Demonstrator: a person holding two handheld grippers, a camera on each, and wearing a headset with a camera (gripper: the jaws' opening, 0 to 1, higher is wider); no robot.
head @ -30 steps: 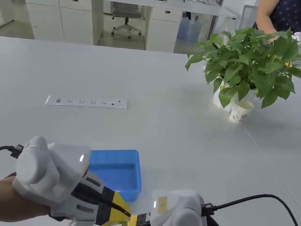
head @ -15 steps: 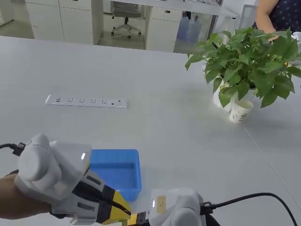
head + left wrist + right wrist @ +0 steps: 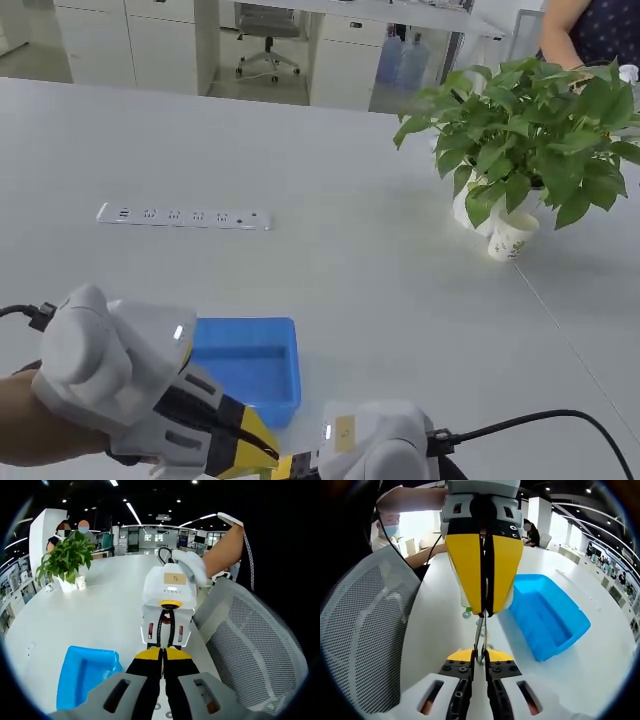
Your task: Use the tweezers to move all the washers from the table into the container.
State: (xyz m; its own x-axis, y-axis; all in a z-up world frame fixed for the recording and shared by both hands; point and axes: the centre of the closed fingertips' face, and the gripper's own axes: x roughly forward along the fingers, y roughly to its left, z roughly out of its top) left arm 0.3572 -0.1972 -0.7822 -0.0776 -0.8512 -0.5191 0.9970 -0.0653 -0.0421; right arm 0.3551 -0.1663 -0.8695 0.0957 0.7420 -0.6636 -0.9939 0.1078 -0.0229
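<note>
The right claw point(image 3: 480, 656) is clamped on the tweezers point(image 3: 480, 632). Their far end runs up into the tips of the left claw point(image 3: 483, 611), which faces it with jaws pressed together on them. The blue container point(image 3: 547, 612) sits to the right of the right claw. A washer point(image 3: 466, 614) lies on the tabletop point(image 3: 435, 630) beside the left claw's tips.

Left hand-held gripper point(image 3: 163, 653) and right point(image 3: 480, 656) clamped, facing
</note>
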